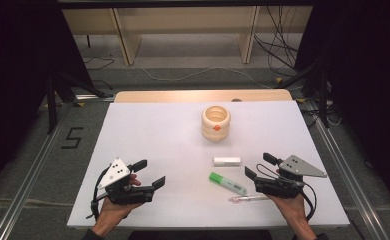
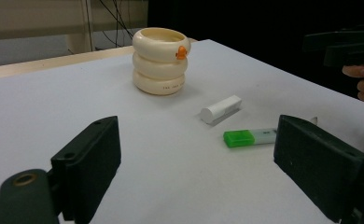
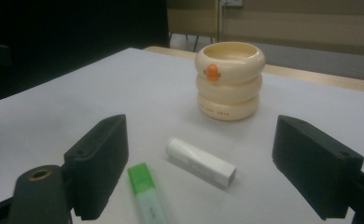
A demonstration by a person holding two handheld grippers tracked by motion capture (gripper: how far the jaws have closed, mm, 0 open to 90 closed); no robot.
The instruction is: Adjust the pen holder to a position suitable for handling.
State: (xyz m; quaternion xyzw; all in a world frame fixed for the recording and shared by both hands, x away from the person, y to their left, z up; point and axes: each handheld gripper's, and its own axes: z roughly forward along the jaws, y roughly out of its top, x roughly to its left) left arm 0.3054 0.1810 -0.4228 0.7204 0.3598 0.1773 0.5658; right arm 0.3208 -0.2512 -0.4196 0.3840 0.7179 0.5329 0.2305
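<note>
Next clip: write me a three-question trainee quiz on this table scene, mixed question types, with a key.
1. True or false: the left claw is shut on the green highlighter.
2. Which lies nearest the cream ringed cup? A) white tube B) green highlighter C) clear pen
3. Fill in: the right claw is ____.

Key: 1 false, it is open and holds nothing; 2 A; 3 open.

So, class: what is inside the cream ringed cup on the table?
The cream ringed cup shows a bare inner wall near its rim; nothing sticks out. Its bottom is hidden by the wall.
</note>
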